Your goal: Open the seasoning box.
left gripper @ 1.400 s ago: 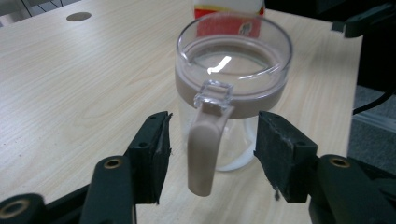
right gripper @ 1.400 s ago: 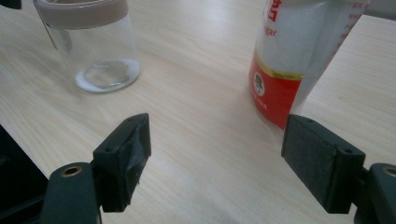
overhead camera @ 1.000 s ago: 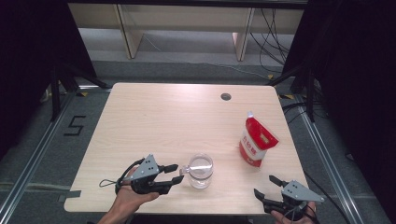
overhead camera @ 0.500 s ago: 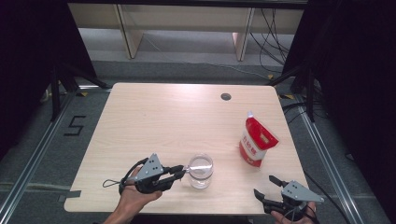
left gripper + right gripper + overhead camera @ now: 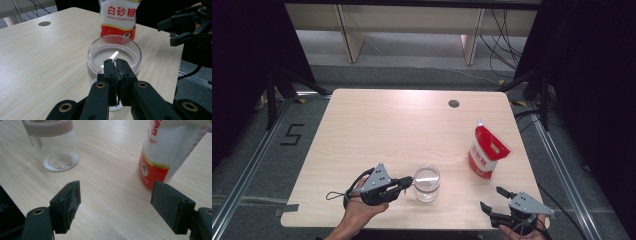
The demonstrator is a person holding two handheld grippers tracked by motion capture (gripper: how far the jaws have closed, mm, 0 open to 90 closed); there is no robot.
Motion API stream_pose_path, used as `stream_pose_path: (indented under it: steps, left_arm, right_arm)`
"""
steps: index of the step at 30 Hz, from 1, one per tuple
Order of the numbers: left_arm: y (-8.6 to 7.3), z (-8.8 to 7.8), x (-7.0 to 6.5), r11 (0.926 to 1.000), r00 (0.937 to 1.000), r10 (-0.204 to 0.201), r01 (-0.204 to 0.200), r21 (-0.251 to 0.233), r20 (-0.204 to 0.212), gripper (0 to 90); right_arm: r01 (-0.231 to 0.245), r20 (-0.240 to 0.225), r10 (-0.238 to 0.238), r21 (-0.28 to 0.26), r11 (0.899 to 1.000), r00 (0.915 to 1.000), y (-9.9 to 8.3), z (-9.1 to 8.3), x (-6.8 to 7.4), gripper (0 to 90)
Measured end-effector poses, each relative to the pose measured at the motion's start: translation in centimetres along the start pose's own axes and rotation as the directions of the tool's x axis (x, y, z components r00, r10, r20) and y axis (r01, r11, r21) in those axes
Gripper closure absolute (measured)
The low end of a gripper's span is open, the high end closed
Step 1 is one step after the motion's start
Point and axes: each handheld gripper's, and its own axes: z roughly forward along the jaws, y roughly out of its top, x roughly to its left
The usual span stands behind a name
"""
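Jar point(image 5: 427, 182) on table point(image 5: 387, 125) — sugar bag point(image 5: 486, 155) to its right.

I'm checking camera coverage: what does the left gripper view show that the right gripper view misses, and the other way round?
Left gripper view: the left gripper with its black jaws shut at the near rim of the clear glass jar, the jar's open mouth seen from above, the dark round hole in the table, and the red characters on the bag.

Right gripper view: the right gripper with jaws wide open over bare wood, and a thin white layer at the jar's bottom.

Both: the jar, the red-and-white sugar bag, and the light wooden table.
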Motion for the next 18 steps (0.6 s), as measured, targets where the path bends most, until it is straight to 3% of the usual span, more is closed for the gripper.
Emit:
stream_pose_path:
  steps: [1, 3, 4, 5, 13, 14, 18]
  left_arm:
    - [0.0, 0.0, 0.1, 0.9999, 0.9999, 0.015, -0.015, -0.001, -0.002, 86.5]
    - [0.0, 0.1, 0.2, 1.0000, 1.0000, 0.008, -0.008, 0.003, -0.004, 86.6]
    - [-0.1, 0.2, 0.1, 1.0000, 1.0000, -0.005, 0.005, 0.004, -0.005, 86.6]
    - [-0.2, 0.4, 0.2, 1.0000, 1.0000, 0.002, -0.002, 0.004, -0.005, 86.5]
    - [-0.2, 0.6, 0.6, 0.9999, 0.9995, -0.009, 0.010, 0.006, -0.029, 86.0]
    - [-0.1, 0.6, 0.8, 1.0000, 0.9995, 0.007, -0.007, 0.002, -0.030, 86.0]
    - [-0.2, 0.5, 1.0, 0.9999, 0.9992, 0.010, -0.010, 0.009, -0.038, 86.0]
  right_arm:
    - [0.010, -0.009, -0.010, -0.006, 1.000, 0.9999, 0.1, 0.3, 0.0, 24.8]
    - [-0.001, -0.019, 0.001, 0.000, 1.000, 0.9998, 0.3, 0.5, 0.3, 24.9]
    - [0.009, -0.016, -0.009, 0.003, 1.000, 0.9998, 0.4, 0.7, 0.3, 24.9]
    - [0.039, -0.049, -0.040, -0.012, 0.999, 0.9980, 0.6, 1.3, 0.4, 25.2]
    - [0.089, -0.063, -0.090, -0.015, 0.996, 0.9939, 1.4, 2.4, 1.3, 25.6]
    - [0.089, -0.063, -0.090, -0.015, 0.996, 0.9939, 1.4, 2.4, 1.3, 25.6]
    - [0.116, -0.077, -0.118, -0.029, 0.993, 0.9901, 2.0, 3.1, 1.9, 26.3]
